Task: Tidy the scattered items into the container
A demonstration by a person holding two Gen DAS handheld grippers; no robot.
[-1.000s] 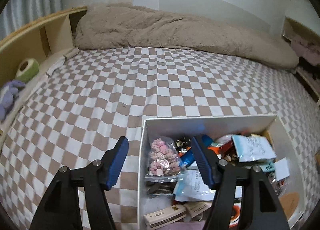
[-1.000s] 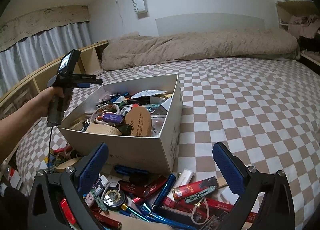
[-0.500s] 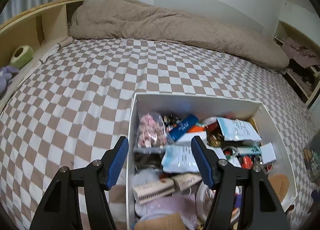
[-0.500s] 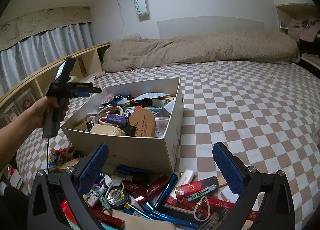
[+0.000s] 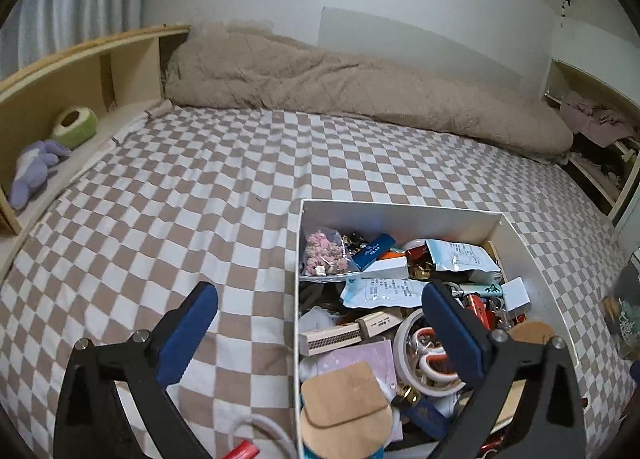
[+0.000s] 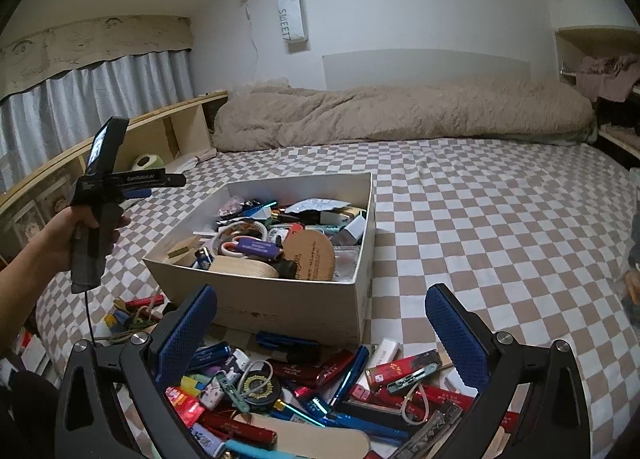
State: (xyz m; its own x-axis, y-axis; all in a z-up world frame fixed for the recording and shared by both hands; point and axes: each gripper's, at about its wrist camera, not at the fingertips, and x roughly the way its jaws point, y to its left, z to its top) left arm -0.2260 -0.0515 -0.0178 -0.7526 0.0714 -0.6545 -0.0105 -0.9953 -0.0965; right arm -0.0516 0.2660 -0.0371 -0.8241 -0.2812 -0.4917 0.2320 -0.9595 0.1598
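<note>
White walls and a grey curtain surround a checkered bed with a beige duvet.

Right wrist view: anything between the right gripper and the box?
Yes. Loose clutter of pens, lighters and tubes covers the bedsheet between the right gripper and the box, seen in the right wrist view.

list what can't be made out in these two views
- Pile, right wrist view: its near part is cut off by the bottom edge and hidden behind the right gripper fingers.
- Box, left wrist view: near end hidden by the opening, empty left gripper.
- Box print, right wrist view: too small to read.
</note>
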